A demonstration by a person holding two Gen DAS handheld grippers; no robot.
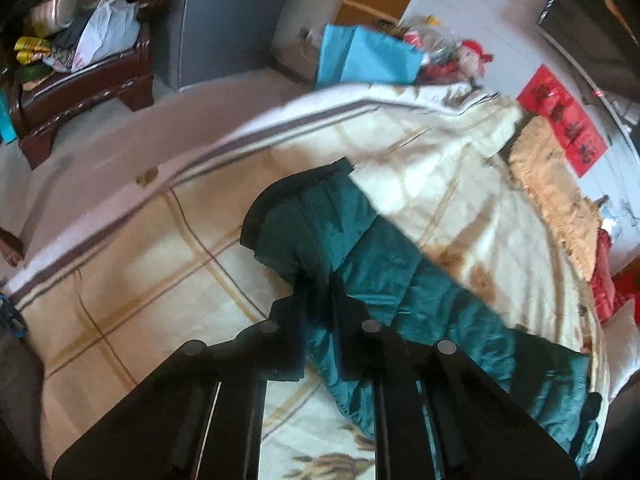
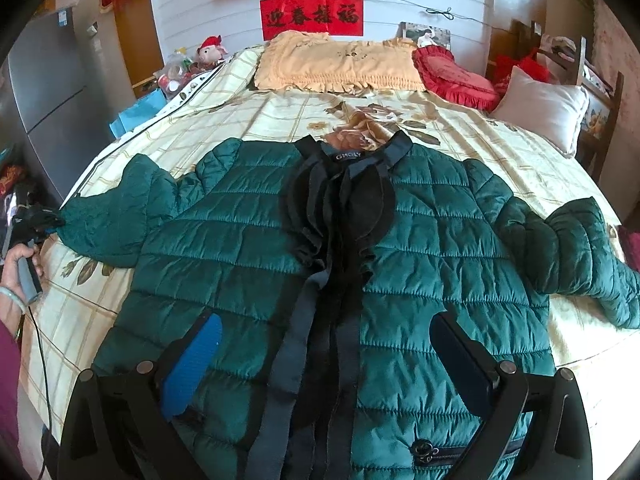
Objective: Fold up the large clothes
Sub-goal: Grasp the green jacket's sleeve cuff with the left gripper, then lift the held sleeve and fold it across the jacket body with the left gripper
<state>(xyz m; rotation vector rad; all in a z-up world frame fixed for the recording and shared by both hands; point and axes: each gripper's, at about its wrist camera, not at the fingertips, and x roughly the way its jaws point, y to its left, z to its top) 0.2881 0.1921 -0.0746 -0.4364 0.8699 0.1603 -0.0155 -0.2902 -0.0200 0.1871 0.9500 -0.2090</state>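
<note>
Green quilted jacket point(image 2: 248, 236) lies face-up, spread on bed point(image 2: 500, 152). Left claw point(image 1: 316, 280) pinches left sleeve point(image 1: 320, 224) near cuff, likely to fold it inward. Right claw point(image 2: 326, 360) spread, empty, hovers above near hem.

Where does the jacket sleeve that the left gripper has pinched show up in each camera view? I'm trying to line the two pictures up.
Left wrist view: the sleeve runs up the centre, its dark cuff farthest from the camera, with the left gripper shut on it.
Right wrist view: the sleeve lies at the left edge, its end in the left gripper.
Shared landmark: the red banner on the wall.
</note>
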